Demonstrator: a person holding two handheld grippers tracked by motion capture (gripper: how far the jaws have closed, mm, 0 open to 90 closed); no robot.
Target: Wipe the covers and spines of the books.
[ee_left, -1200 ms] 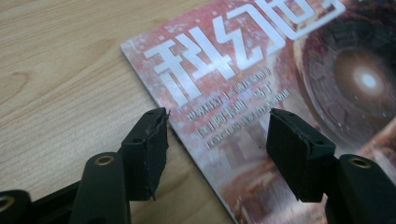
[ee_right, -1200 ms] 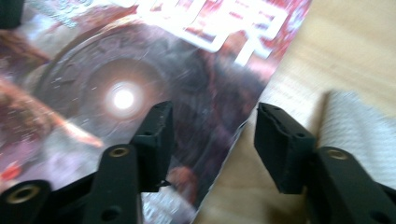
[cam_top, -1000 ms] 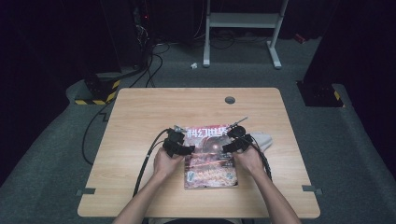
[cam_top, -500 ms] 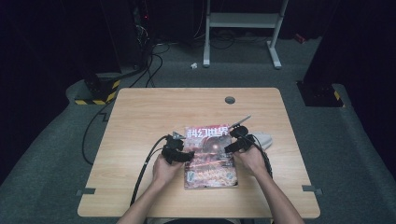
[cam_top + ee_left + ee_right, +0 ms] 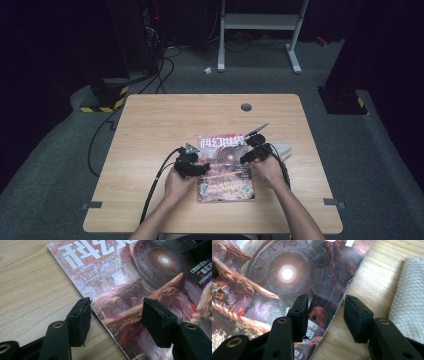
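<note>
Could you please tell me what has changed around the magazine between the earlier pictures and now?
The left gripper slid a little nearer the person along the magazine's left edge. The right gripper kept its place at the right edge, and its jaws have just been closing, straddling that edge without pressing on it. Nothing was taken hold of or let go. The magazine, the white cloth and the table stayed put.

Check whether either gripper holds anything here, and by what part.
Nothing is held: both the left gripper and right gripper stand open, straddling opposite side edges of the magazine.
</note>
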